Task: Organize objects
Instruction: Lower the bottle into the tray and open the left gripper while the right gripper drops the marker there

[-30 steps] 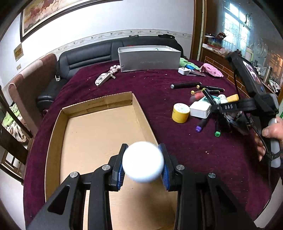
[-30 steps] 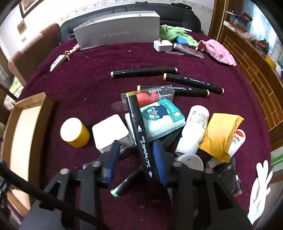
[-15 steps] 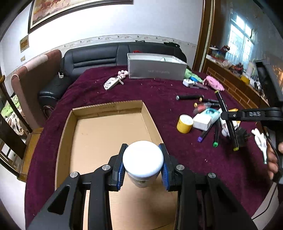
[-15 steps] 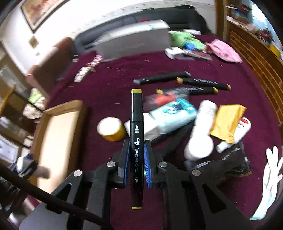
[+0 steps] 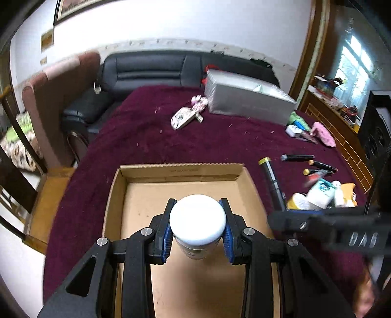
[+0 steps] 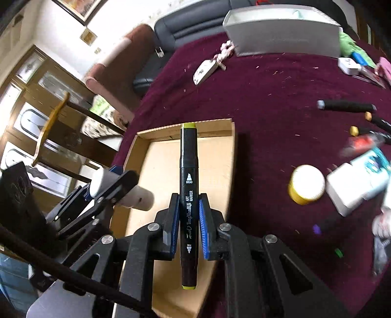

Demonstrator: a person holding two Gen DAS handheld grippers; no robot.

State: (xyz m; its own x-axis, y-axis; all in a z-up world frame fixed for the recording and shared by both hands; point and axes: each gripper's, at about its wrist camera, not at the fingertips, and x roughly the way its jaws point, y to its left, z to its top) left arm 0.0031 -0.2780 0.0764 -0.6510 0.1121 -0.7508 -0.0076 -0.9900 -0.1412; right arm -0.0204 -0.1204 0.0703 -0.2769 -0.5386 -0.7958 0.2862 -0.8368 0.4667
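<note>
Over the cardboard box [image 6: 185, 171], a white-lidded jar [image 5: 197, 221] is clamped in the left claw [image 5: 198, 234] and a black marker [image 6: 188, 195] in the right claw [image 6: 188, 227]; both are best lowered onto the box floor, apart, before being released

A lived-in home sitting room.

A black sofa [image 5: 156, 71] stands against a white wall under a framed picture [image 5: 73, 7], with a brown-and-pink armchair [image 5: 61, 97] beside it. A big table under a dark red cloth [image 5: 220, 137] carries household odds and ends: markers [image 6: 347, 106], a pink cloth [image 5: 322, 133], a charger [image 6: 348, 65], a grey box [image 5: 246, 102]. A window [image 5: 352, 63] over a cluttered wooden sideboard [image 5: 334, 117] lights the right side; glazed wooden doors [image 6: 31, 97] show at the left.
</note>
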